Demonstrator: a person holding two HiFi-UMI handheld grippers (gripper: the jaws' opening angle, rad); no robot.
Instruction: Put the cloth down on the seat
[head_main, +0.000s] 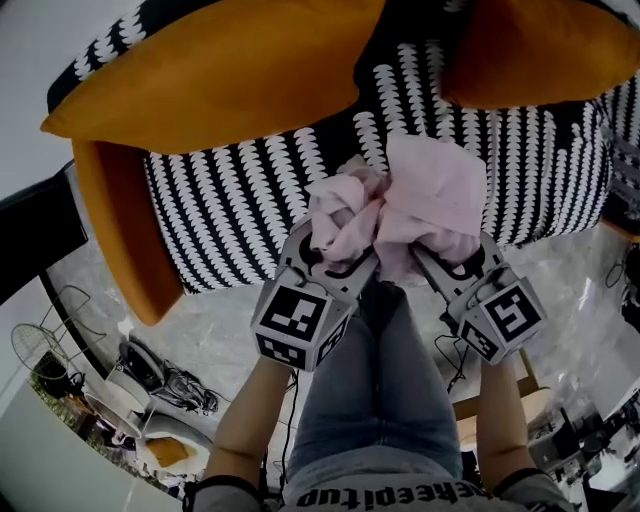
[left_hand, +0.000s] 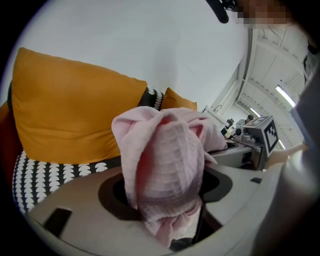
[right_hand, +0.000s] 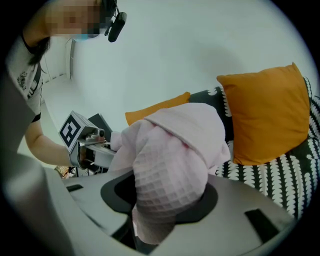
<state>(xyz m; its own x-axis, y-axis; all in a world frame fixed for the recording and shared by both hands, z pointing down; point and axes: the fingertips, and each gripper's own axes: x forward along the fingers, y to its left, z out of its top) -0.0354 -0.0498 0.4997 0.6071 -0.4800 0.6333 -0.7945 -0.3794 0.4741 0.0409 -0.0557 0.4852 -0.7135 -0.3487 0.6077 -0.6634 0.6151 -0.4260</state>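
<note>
Pink waffle cloth (head_main: 395, 205) is pinched at either end by the left gripper (head_main: 332, 255) and right gripper (head_main: 445, 258), bunched over the black-and-white seat (head_main: 230, 210) mid-frame.

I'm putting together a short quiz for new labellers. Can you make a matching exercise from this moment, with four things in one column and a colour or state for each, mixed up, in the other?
Column one:
1. cloth
2. cushion
3. seat
4. left gripper

Column two:
A. black with rows of white marks
B. pale pink and bunched up
C. plain orange
D. closed on the cloth

Right pairs: 1-B, 2-C, 3-A, 4-D.
</note>
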